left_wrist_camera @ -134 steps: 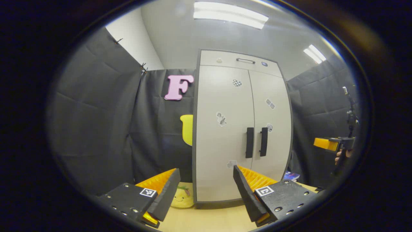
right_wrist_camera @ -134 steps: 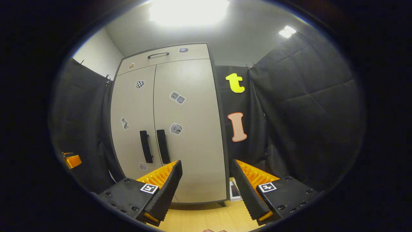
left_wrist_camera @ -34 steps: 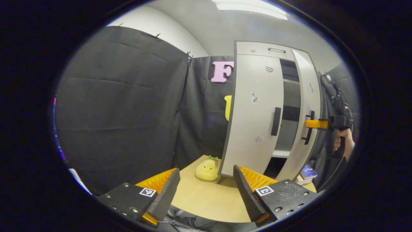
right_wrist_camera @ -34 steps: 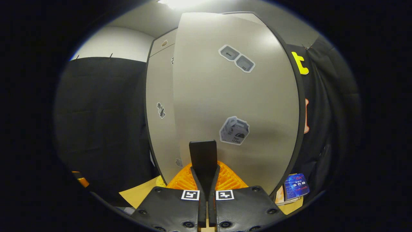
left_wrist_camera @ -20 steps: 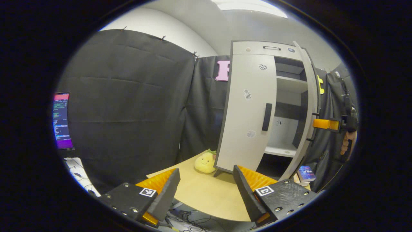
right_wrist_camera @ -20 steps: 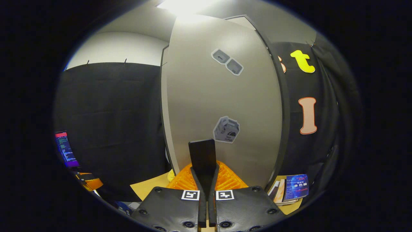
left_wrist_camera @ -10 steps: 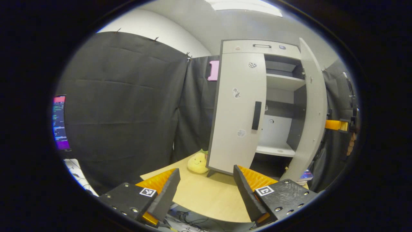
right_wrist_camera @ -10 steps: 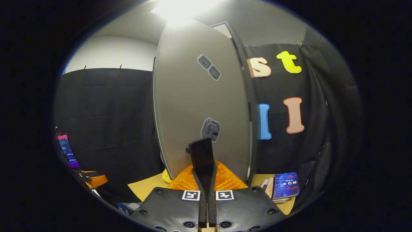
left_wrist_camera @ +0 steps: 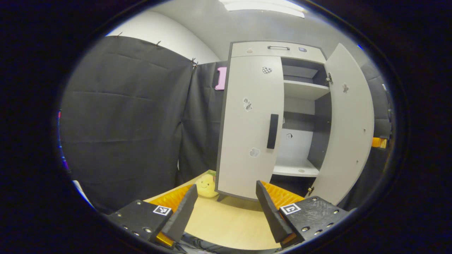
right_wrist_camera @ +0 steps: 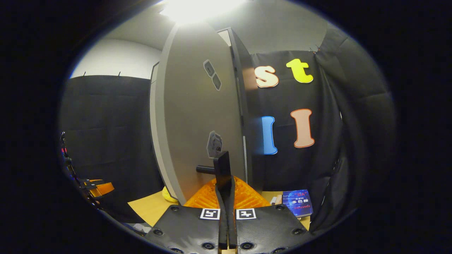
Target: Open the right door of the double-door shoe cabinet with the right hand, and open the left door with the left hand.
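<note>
The pale grey shoe cabinet (left_wrist_camera: 247, 49) stands on the tabletop. Its left door (left_wrist_camera: 247, 123) is closed, and the black handle (left_wrist_camera: 272, 131) on it is untouched. The right door (left_wrist_camera: 349, 127) is swung wide open, baring the shelves (left_wrist_camera: 303, 88). My left gripper (left_wrist_camera: 226, 190) is open and holds nothing, well short of the cabinet. In the right gripper view, my right gripper (right_wrist_camera: 226, 188) is shut on the right door's black handle (right_wrist_camera: 221, 165), with the door's front (right_wrist_camera: 190, 116) seen at a steep angle. An orange part of the right gripper (left_wrist_camera: 378, 142) peeks out past the open door's edge.
A yellow plush toy (left_wrist_camera: 206, 181) lies by the cabinet's left foot on the wooden table (left_wrist_camera: 226, 222). Books (right_wrist_camera: 296, 203) lie on the table right of the cabinet. A drawer with a metal handle (left_wrist_camera: 278, 47) tops the cabinet. The left gripper (right_wrist_camera: 97, 188) shows far off at the left.
The right door has swung further open, pulled by my right gripper, which stays shut on its handle. The left gripper's view has turned so the cabinet sits more central.
</note>
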The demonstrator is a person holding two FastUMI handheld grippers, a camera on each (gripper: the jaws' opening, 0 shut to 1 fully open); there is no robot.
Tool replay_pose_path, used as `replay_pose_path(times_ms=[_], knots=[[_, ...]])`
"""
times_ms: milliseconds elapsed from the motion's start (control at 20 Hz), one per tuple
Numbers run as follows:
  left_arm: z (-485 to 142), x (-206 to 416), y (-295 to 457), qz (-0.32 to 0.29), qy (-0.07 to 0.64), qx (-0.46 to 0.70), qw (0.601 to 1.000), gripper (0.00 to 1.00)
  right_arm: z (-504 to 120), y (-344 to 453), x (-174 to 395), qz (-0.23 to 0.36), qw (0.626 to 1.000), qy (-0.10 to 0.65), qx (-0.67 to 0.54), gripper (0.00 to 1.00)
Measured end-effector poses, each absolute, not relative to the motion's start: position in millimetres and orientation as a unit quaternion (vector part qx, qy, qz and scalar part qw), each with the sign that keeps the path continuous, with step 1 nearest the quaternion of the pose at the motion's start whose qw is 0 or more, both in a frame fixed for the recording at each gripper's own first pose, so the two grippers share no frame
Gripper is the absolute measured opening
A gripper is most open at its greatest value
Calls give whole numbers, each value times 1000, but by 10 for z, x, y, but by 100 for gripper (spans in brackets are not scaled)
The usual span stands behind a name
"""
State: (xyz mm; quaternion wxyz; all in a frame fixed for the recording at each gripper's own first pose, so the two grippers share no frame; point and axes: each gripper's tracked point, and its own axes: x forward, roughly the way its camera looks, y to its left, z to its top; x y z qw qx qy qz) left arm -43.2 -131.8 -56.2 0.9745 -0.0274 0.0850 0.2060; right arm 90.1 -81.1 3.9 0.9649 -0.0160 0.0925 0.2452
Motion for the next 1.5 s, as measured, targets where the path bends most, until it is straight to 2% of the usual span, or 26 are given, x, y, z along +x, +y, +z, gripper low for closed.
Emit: replay_pose_path(times_ms=[50, 300, 550, 750, 850, 1000, 1200, 1350, 1400, 1450, 1500], knots=[[-534, -311, -1311, 196, 82, -28, 977, 95, 30, -801, 884, 235, 967, 94, -4, 2], [-430, 409, -1346, 128, 75, -20, 989, 96, 30, -830, 853, 196, 975, 104, 11, 0], [-273, 1080, -1414, 63, 58, -14, 996, 95, 14, -874, 805, 135, 985, 104, 3, 2], [-198, 1575, -1364, 27, 49, -16, 998, 96, -91, -989, 494, 98, 988, 116, 27, 8], [-146, 1815, -1352, 10, 44, -21, 999, 96, -127, -1216, 369, 46, 992, 118, 23, 26], [-93, 2138, -1376, -16, 36, -34, 999, 95, -5, -1513, 197, -32, 995, 98, 14, 100], [-9, 2438, -1577, -62, 22, -47, 997, 95, 141, -1819, -71, -125, 990, 70, 3, 98], [-34, 2654, -1645, -62, 21, -38, 997, 95, 240, -2074, -277, -180, 982, 54, -3, 98], [-80, 2718, -1665, -55, 28, -36, 997, 94, 274, -2165, -296, -190, 980, 52, -3, 92], [-119, 2762, -1676, -47, 37, -37, 998, 92, 307, -2242, -273, -196, 980, 48, -1, 92], [-148, 2785, -1684, -43, 44, -39, 997, 76, 349, -2319, -226, -199, 979, 42, 2, 92]])
